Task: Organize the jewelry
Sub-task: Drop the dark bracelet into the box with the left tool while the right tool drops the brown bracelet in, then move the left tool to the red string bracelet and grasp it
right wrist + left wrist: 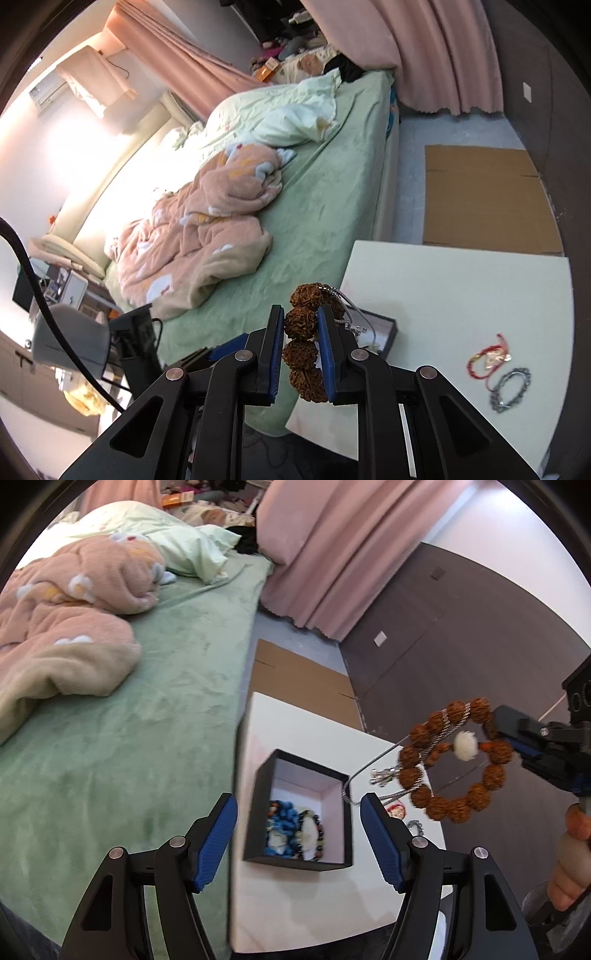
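Observation:
A black jewelry box (258,812) with a pale pink lining stands on the white table (295,904); a blue bead bracelet (282,816) and a dark bead bracelet (312,834) lie inside. My left gripper (299,834) is open and empty, just above and in front of the box. My right gripper (301,328) is shut on a brown bead bracelet (301,323), held in the air to the right of the box (454,760). A silver chain (373,766) is tangled in it and hangs toward the box. A red string bracelet (487,360) and a silver bracelet (511,384) lie on the table.
A bed with a green sheet (129,738) and a pink blanket (66,620) runs along the table's left side. Flat cardboard (487,199) lies on the floor beyond the table. Pink curtains (332,554) and a dark wall (461,635) stand behind.

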Motion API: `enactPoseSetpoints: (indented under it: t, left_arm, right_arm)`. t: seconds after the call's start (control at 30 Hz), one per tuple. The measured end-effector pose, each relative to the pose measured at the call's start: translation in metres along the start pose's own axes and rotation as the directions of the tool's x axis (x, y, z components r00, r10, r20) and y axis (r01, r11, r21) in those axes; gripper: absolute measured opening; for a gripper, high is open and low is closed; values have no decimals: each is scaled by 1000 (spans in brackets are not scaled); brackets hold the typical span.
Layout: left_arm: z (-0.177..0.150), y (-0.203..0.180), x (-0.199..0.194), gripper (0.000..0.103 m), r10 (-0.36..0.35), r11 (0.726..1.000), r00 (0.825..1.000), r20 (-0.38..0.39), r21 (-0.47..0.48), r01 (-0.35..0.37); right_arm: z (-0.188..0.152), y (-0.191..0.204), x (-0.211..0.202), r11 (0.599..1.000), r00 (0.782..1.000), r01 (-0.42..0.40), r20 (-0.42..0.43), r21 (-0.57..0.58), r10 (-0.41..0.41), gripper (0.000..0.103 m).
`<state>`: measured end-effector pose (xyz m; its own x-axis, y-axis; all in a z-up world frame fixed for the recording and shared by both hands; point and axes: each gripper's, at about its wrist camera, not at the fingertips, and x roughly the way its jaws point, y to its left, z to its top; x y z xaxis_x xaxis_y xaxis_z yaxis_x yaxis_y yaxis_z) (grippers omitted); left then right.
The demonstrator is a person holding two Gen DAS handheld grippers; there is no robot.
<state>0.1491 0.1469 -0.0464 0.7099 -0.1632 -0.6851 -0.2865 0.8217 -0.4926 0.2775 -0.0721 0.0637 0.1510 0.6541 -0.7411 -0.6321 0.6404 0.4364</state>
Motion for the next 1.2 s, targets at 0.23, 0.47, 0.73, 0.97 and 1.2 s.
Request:
enactPoseSetpoints:
  t: [0.23,0.47,0.73,0.97,1.2]
  left_arm:
    - [-4,15,-7,70,13,999,1000,3,-30,-13]
    - [-6,12,-6,70,4,1000,1000,-1,-17,-4]
    - [-12,-19,6,77,-47,998,998,-38,35,48]
    - [-16,-52,16,88,-67,992,996,-50,101,72]
    - [-27,-82,33,88,-74,983,992,-99,158,89]
  right_arm:
    - [-8,-12,51,998,994,3,-110,66,5,44]
    - [-29,-39,36,992,996,7,-85,129,4,45]
    - [-70,-91,-9,967,1000,25,-12,255,-23,58]
    - [-98,-126,-41,944,997,36,54,328,-56,72]
    - [-124,-174,-64,893,990,32,107,448,-89,73]
